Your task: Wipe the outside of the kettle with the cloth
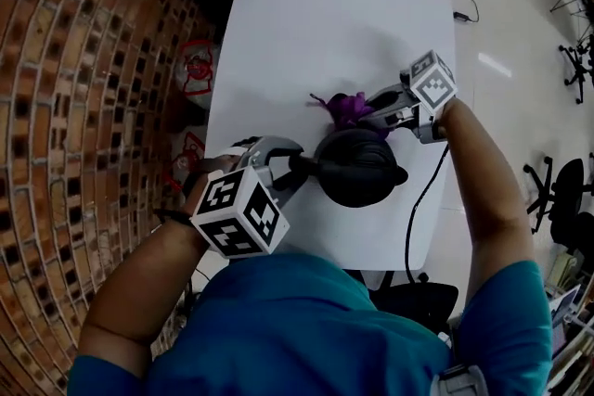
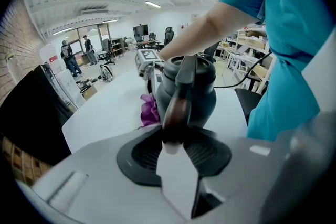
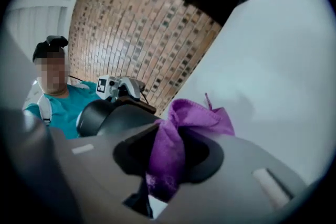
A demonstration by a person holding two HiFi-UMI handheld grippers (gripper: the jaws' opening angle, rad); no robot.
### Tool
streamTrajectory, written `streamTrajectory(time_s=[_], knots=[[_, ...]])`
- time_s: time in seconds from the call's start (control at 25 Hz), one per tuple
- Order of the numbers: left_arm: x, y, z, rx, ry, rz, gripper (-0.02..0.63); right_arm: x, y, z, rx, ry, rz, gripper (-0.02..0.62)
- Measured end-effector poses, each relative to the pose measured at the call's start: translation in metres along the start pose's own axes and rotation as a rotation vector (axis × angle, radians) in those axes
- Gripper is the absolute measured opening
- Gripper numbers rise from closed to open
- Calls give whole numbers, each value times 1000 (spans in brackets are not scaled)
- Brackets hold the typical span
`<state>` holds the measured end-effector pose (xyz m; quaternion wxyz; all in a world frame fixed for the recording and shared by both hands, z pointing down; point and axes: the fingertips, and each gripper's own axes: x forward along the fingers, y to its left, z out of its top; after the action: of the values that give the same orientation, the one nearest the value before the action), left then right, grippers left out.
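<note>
The kettle (image 1: pixel 357 170) stands mid-table (image 1: pixel 278 23). At its 9 o'clock the left gripper (image 1: pixel 299 168) is clamped on the handle (image 2: pixel 177 105), whose lower end is hidden between the jaws. At 1 o'clock the right gripper (image 1: pixel 376 114) pinches the cloth (image 1: pixel 348 109), bunched at the kettle's 12 o'clock. Whether the cloth touches the kettle is hard to make out. In the right gripper view, the gripper body cuts off most of the kettle.

A black kettle (image 1: pixel 357 167) is standing on the white table (image 1: pixel 325 23), toward its near edge. The left claw (image 1: pixel 295 170) is gripping the kettle's handle from the left. The right claw (image 1: pixel 376 116) is holding a bunched purple cloth (image 1: pixel 348 108) just beside the kettle's far side. A black cable (image 1: pixel 419 209) is hanging from the right claw past the table's edge.
</note>
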<state>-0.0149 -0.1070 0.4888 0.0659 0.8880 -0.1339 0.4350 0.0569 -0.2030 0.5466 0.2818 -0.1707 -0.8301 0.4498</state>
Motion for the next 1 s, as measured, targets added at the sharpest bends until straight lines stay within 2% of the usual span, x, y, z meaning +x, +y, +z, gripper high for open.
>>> streamTrajectory(time_s=[0.2,0.4,0.64,0.76,0.92,1.0], knots=[[-1,3,-3,-15,11,-11,133,-32,14,-42,-56,-248,-129,97],[-1,3,-6,-10,32,-19,133,-36,56,-77,-132,-449,-240,97],[0,2,-4,-1,46,-38,133,-5,111,-104,-134,-607,-255,97],[0,3,-3,3,42,-35,133,29,125,-105,-102,-694,-289,97],[1,2,-2,0,32,-35,132,58,131,-94,44,-968,-332,97],[3,0,1,9,28,-37,132,73,130,-80,102,-1061,-339,98]])
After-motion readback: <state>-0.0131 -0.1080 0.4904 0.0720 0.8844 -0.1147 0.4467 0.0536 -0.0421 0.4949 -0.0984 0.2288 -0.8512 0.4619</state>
